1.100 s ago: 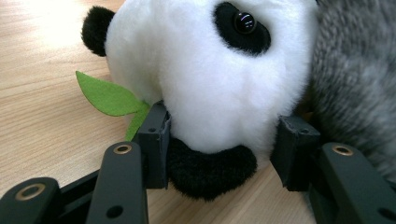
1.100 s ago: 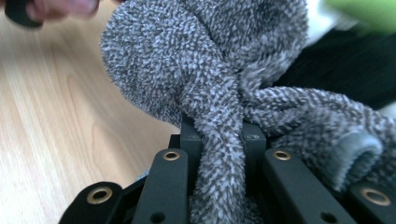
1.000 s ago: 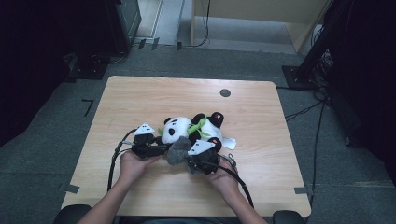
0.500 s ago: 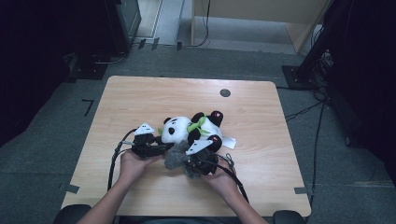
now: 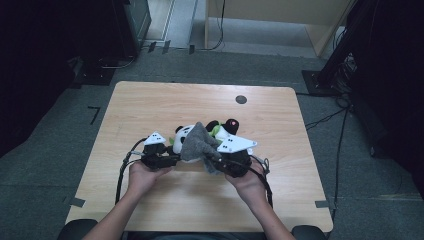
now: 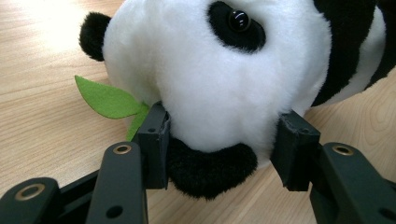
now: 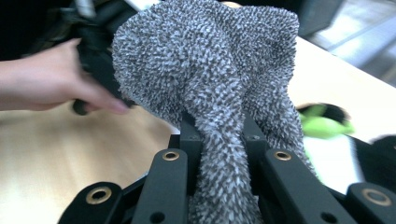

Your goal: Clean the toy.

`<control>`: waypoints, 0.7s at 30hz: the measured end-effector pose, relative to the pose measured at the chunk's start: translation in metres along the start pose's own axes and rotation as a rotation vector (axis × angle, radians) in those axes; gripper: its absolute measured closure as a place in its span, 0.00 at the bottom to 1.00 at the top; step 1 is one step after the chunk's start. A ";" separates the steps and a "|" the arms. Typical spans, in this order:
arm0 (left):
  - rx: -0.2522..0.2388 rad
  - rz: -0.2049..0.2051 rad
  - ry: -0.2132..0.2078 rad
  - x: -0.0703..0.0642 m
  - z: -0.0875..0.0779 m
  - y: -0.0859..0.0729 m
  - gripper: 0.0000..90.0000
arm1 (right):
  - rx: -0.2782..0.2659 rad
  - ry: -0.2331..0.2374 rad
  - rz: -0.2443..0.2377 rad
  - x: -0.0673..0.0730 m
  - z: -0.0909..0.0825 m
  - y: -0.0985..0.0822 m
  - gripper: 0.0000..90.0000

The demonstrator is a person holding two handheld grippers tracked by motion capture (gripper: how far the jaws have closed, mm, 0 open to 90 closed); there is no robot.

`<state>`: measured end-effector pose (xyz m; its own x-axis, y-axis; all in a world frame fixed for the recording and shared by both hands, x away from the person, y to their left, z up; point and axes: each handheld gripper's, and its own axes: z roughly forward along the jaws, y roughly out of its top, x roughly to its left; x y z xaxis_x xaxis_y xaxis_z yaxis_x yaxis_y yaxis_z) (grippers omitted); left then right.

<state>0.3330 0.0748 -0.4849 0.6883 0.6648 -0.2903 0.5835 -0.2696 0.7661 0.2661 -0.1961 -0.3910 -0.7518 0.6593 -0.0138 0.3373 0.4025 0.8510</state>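
Observation:
A black and white plush panda lies on the wooden table, a green felt leaf by its head. My left gripper is shut on the panda's head, one pad against each side of the muzzle. My right gripper is shut on a grey fuzzy cloth, held up off the table. The cloth bunches between the right gripper jaws and drapes over the panda's head, hiding part of it in the high view.
A small dark round hole sits near the table's far edge. Cables trail from both grippers toward the near edge. The person's other hand shows at the left of the right gripper view. Dark furniture stands on the floor around the table.
My right gripper has risen with the grey cloth, which now hangs over the panda's head instead of lying low in front of it. The left gripper has stayed put on the panda.

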 end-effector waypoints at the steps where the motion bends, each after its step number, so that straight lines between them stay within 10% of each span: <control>1: 0.002 0.002 0.000 0.000 0.000 0.000 0.53 | 0.007 -0.016 0.008 -0.004 -0.001 -0.001 0.87; 21: 0.024 0.010 0.005 -0.002 0.001 -0.001 0.53 | 0.183 -0.059 -0.136 0.010 0.048 -0.039 0.87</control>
<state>0.3318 0.0736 -0.4853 0.6919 0.6655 -0.2801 0.5870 -0.2926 0.7548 0.2726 -0.1749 -0.4497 -0.7643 0.6255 -0.1570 0.3366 0.5946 0.7301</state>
